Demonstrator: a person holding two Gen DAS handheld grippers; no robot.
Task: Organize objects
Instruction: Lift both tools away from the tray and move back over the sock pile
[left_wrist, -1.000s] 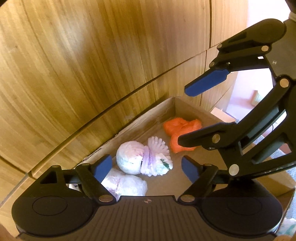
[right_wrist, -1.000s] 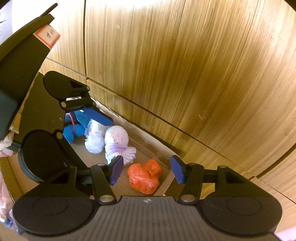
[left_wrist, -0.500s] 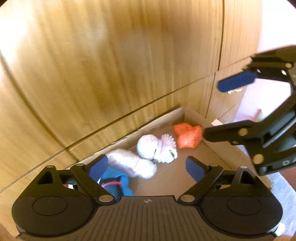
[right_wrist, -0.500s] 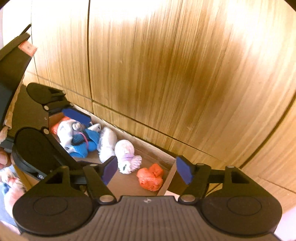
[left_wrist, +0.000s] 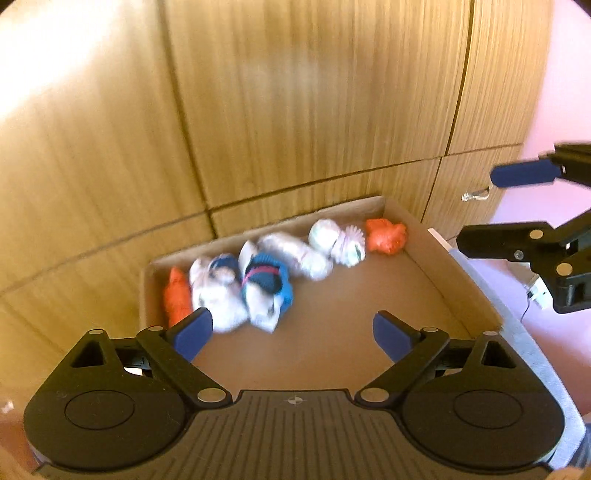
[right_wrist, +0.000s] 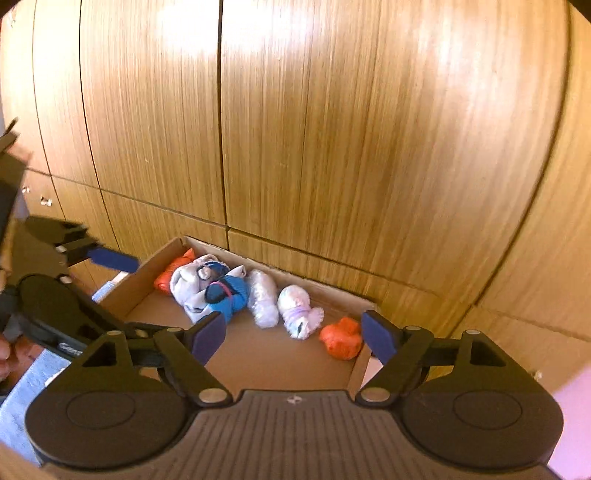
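Here both grippers, left (left_wrist: 291, 330) and right (right_wrist: 293, 332), have their jaws wide apart, holding nothing, above the near part of the box (left_wrist: 454, 273). The sock bundles (right_wrist: 225, 291) lie in a row along its far wall, against the wooden cabinet (right_wrist: 332, 147).

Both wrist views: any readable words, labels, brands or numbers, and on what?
None can be read.
Left gripper: pale lettering on its black body in the right wrist view, too blurred to read.
Cardboard box and the rolled socks: no print visible.
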